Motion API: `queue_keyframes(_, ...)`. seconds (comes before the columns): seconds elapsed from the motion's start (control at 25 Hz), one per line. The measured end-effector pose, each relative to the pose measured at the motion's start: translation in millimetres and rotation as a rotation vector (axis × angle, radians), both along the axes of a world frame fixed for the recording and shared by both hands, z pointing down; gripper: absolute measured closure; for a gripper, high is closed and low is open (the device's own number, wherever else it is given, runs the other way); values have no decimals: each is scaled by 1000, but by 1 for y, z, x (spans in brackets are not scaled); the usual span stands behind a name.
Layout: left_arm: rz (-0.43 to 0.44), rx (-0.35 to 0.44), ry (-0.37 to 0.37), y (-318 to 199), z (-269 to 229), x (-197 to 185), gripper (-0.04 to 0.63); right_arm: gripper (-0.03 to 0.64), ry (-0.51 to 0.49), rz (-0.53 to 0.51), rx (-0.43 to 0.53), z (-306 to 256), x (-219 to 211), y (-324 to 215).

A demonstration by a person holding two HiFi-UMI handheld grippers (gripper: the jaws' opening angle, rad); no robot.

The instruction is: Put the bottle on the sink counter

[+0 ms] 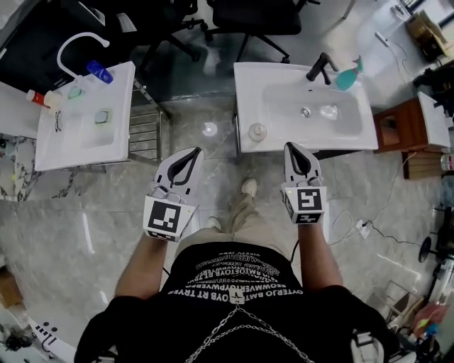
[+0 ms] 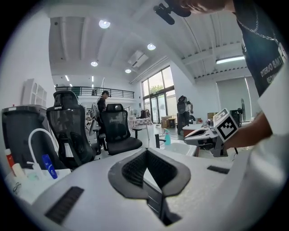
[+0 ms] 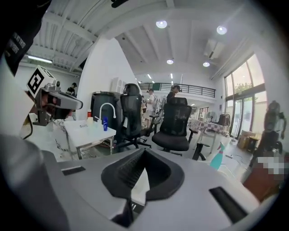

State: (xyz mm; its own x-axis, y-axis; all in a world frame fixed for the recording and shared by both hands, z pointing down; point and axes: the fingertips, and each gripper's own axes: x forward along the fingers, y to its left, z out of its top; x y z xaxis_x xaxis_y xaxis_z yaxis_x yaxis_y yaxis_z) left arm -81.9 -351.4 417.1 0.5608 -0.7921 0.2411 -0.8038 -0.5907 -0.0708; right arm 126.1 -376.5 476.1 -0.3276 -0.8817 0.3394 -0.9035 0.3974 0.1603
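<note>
A blue bottle (image 1: 99,71) lies on the white left sink counter (image 1: 120,113), near its white faucet (image 1: 71,46). A teal spray bottle (image 1: 347,76) stands at the back of the right sink counter (image 1: 248,92), beside a black faucet (image 1: 320,67). My left gripper (image 1: 191,153) hovers over the floor between the two sinks, shut and empty. My right gripper (image 1: 294,148) is at the near edge of the right sink, also shut with nothing in it. The blue bottle (image 2: 48,166) and spray bottle (image 2: 167,137) both show in the left gripper view, and the blue bottle (image 3: 104,123) and spray bottle (image 3: 217,158) in the right gripper view.
A red-capped bottle (image 1: 39,98) lies at the left sink's far corner. A round cap (image 1: 257,131) sits on the right sink's near left corner. Black office chairs (image 1: 255,18) stand behind the sinks. A wooden cabinet (image 1: 397,124) is to the right. The floor is grey marble.
</note>
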Motion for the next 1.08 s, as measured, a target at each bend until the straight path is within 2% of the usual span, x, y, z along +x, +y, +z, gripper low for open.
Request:
queue_keyframes(0.16, -23, 25, 17, 30, -26, -7, 590, 621, 34, 9, 6, -27, -6, 38)
queue_keyframes(0.36, -5, 87, 23, 68, -57, -15, 589, 621, 35, 10, 32, -65, -15, 84)
queue_keyframes(0.48, -21, 91, 41, 83, -63, -20, 589, 621, 40, 14, 69, -86, -21, 111)
queue_keyframes(0.68, 70, 116, 65, 104, -78, 3, 589, 621, 61, 55, 108, -115, -19, 143)
queue_keyframes(0.84, 75, 142, 91, 107, -99, 24, 589, 621, 67, 55, 78, -124, 5, 153)
queue_keyframes(1.08, 107, 189, 84, 95, -118, 82, 589, 621, 41, 73, 42, -124, 55, 154)
